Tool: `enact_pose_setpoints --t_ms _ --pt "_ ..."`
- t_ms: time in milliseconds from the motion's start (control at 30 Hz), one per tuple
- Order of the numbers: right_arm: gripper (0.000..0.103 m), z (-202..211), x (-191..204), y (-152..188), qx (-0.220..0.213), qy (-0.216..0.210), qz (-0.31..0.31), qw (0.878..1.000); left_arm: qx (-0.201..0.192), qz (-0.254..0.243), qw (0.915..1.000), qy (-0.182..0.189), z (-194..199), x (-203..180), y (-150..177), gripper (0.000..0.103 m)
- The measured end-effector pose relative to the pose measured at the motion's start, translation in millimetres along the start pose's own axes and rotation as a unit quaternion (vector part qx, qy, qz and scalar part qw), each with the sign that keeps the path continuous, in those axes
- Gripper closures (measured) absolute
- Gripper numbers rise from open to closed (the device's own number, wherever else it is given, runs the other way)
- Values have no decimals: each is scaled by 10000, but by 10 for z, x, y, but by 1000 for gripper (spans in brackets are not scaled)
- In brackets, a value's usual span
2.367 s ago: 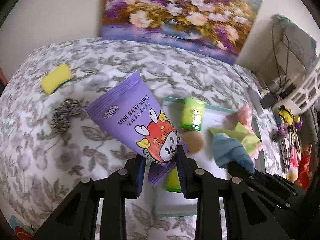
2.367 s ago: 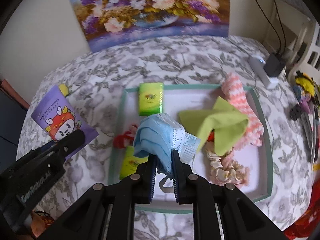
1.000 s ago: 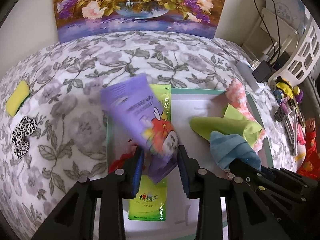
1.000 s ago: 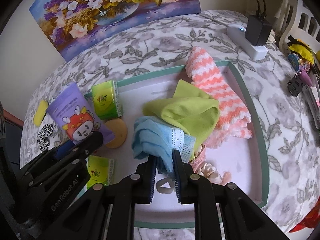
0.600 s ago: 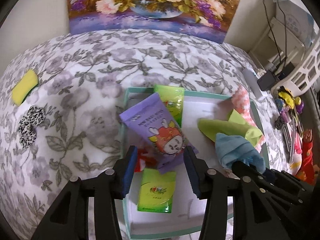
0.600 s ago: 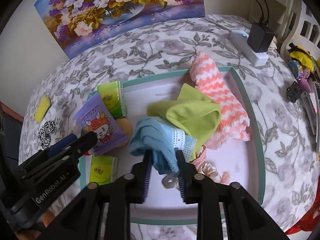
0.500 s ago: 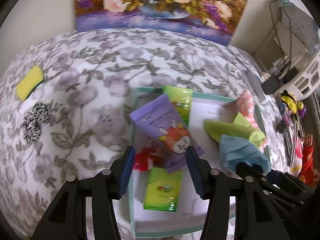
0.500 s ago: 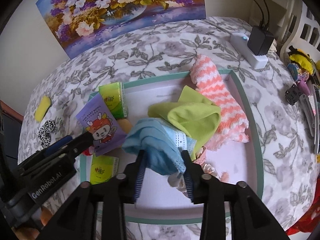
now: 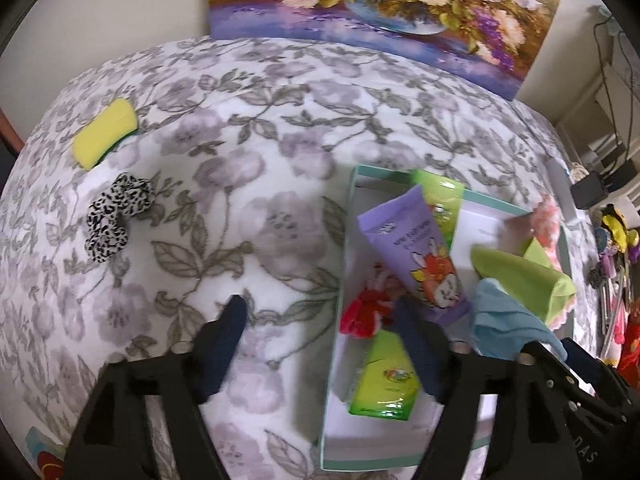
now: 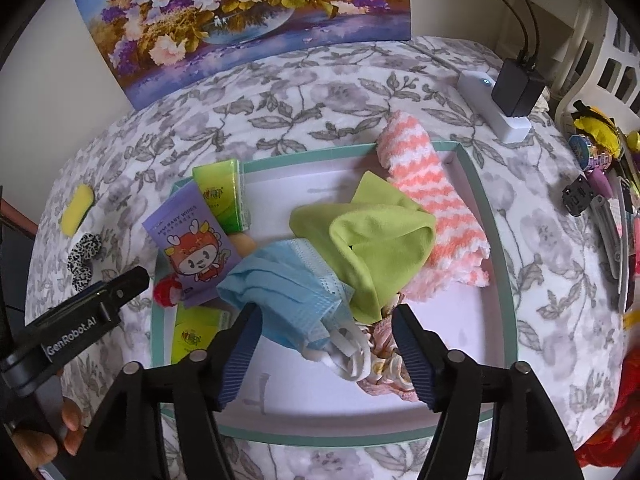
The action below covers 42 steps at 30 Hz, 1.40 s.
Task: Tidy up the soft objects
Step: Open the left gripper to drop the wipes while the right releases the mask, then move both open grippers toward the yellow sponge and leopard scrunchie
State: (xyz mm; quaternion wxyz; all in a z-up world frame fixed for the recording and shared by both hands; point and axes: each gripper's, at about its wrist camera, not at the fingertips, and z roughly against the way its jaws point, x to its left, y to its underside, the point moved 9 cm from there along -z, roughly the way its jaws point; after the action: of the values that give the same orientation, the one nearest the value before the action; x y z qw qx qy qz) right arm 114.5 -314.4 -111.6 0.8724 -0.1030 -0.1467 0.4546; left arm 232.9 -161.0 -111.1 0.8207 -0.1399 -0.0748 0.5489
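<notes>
**Both grippers opening over a tray of soft things**

A shallow white tray with a teal rim [image 10: 486,216] sits on a grey floral cloth [image 9: 240,208], with a flower painting [image 10: 240,12] propped against the far wall.

The right gripper [image 10: 326,346] points steeply down over the near middle of the tray. Its jaws are opening, and a crumpled blue face mask [image 10: 288,284] lies between them with white ear loops trailing toward the near side; the pads stand clear of it, so it rests loose in the tray. Just right of the mask lies a folded lime-green cloth [image 10: 372,240], partly over it. Beyond that, a pink and white striped fuzzy cloth [image 10: 436,204] runs from the far rim toward the right. A pale floral scrunchie [image 10: 384,368] peeks out under the mask, near side.

The left gripper [image 9: 320,318] hangs over the tray's left edge, one finger above the bare cloth and the other above the tray. Its jaws are opening with nothing gripped. A purple pack of baby wipes [image 10: 192,246] lies in the left part of the tray, leaning on a green tissue pack [image 10: 222,196] at the far left corner. A second green tissue pack [image 10: 196,334] lies nearer, and something red [image 10: 168,288] sits at the left rim.

Outside the tray, far left on the cloth, are a yellow sponge [image 9: 105,133] and a black and white spotted scrunchie [image 9: 114,216].
</notes>
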Motion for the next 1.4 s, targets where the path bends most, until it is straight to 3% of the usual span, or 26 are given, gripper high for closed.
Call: enact_pose_setpoints --t_ms 100,167,233,333,1000,1400 --pt "23 -15 13 6 17 13 56 10000 1 10 9999 -148 -14 57 1 23" --pt "20 -19 19 6 12 14 73 10000 1 6 9996 -290 -31 103 3 16" --pt "11 -22 21 6 1 21 82 10000 -2 14 9992 -398 -40 148 8 8" --pt "0 -30 6 -2 -14 50 70 10000 -58 58 9985 -537 -34 213 -1 7" --pt "0 10 91 9 -3 80 96 9999 28 46 9972 -746 -49 345 14 7" --pt "0 86 577 18 -35 17 446 9990 -122 501 9941 -953 180 872 -70 6"
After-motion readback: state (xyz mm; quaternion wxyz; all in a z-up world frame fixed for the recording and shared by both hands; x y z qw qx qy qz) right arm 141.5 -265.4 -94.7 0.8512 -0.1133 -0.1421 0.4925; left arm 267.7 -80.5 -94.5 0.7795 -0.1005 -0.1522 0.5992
